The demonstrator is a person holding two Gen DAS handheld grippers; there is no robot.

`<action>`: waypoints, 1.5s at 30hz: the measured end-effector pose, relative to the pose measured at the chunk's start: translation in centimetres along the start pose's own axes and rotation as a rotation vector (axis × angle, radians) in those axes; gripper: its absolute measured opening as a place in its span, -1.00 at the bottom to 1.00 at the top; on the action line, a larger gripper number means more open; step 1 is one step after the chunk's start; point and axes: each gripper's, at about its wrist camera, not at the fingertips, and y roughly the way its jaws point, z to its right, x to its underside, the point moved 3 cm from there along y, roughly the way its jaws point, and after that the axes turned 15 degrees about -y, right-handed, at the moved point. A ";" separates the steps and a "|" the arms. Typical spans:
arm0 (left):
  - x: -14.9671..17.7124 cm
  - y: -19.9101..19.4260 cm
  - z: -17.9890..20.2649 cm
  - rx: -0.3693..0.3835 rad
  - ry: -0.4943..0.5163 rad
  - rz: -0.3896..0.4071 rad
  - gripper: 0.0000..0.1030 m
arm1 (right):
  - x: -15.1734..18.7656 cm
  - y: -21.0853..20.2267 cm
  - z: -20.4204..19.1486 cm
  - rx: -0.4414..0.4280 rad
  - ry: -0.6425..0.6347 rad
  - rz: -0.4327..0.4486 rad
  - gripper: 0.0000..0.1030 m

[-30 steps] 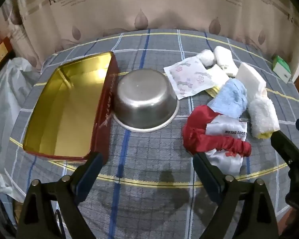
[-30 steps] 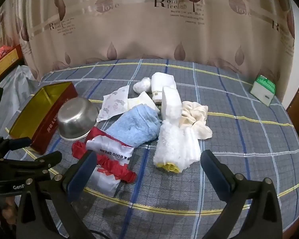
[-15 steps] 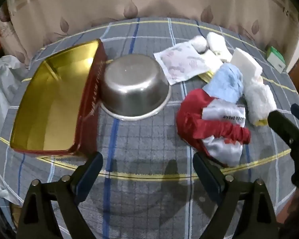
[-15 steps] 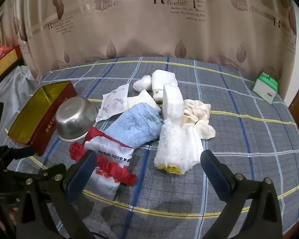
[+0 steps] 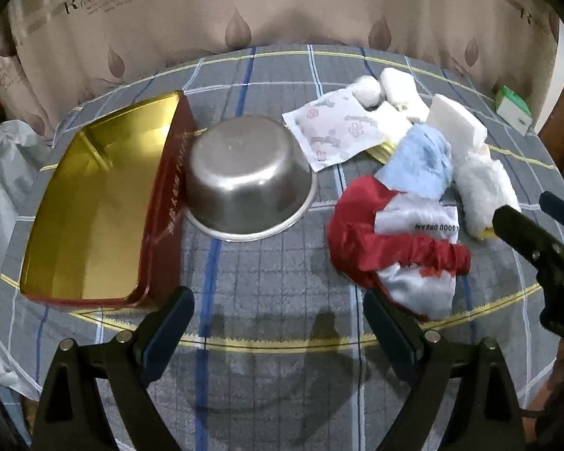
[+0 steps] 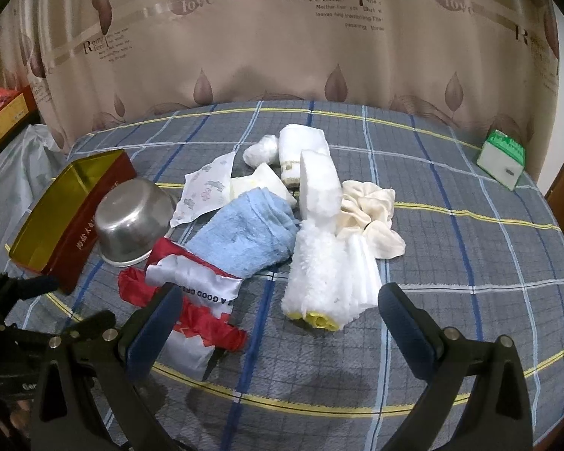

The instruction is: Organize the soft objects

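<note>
A heap of soft things lies on the checked tablecloth: a red and white satin pouch [image 5: 398, 248] [image 6: 191, 293], a light blue towel [image 5: 425, 161] [image 6: 244, 233], a fluffy white roll [image 6: 319, 274] [image 5: 485, 188], a white sponge block [image 6: 317, 184], a cream scrunchie [image 6: 372, 214] and a printed packet [image 5: 334, 131]. An open tin [image 5: 90, 206] with a gold inside stands at the left, beside an upside-down steel bowl [image 5: 244, 184] [image 6: 131, 218]. My left gripper [image 5: 278, 323] is open above bare cloth. My right gripper [image 6: 278, 319] is open, just short of the white roll.
A green and white box [image 6: 502, 158] sits near the table's far right edge. A leaf-print curtain [image 6: 282, 45] hangs behind the table. Crumpled plastic [image 5: 3, 173] lies off the left side. The round table's near edge is close under both grippers.
The left wrist view has pulled back and tilted up slightly, so tin, bowl and pouch sit lower. The right gripper has edged closer to the pile. Nothing has been gripped.
</note>
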 end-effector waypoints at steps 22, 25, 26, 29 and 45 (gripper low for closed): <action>-0.2 2.5 -1.0 -0.044 -0.040 -0.045 0.82 | -0.2 0.2 -0.5 0.017 -0.041 -0.017 1.00; -0.2 2.7 -1.1 -0.044 -0.049 -0.056 0.82 | -0.2 0.2 -0.5 0.016 -0.043 -0.018 1.00; -0.2 2.8 -1.2 -0.045 -0.052 -0.059 0.82 | -0.2 0.3 -0.5 0.015 -0.043 -0.017 1.00; -0.1 2.7 -1.1 -0.045 -0.055 -0.062 0.82 | -0.2 0.3 -0.5 0.018 -0.043 -0.020 1.00; -0.2 2.6 -1.3 -0.062 -0.064 -0.067 0.82 | -0.3 0.2 -0.6 0.010 -0.046 -0.021 1.00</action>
